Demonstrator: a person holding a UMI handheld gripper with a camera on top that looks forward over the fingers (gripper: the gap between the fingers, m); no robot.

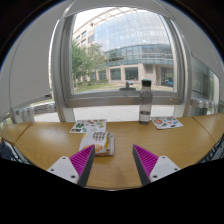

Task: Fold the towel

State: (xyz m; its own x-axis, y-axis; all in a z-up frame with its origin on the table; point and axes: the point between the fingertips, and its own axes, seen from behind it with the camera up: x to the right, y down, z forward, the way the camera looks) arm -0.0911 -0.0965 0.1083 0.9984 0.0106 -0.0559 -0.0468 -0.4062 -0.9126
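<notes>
No towel shows in this view. My gripper point(113, 163) is open and empty, its two magenta pads point(82, 160) spread wide above a bare stretch of wooden table point(120, 138). A stack of books or packets point(97, 141) lies on the table just ahead of my left finger, apart from it.
A dark bottle point(146, 103) stands at the table's far edge by the window. Flat printed sheets lie at the far left point(88, 126) and the far right point(167, 123). A large window point(125, 50) behind the table looks onto a glass building and trees.
</notes>
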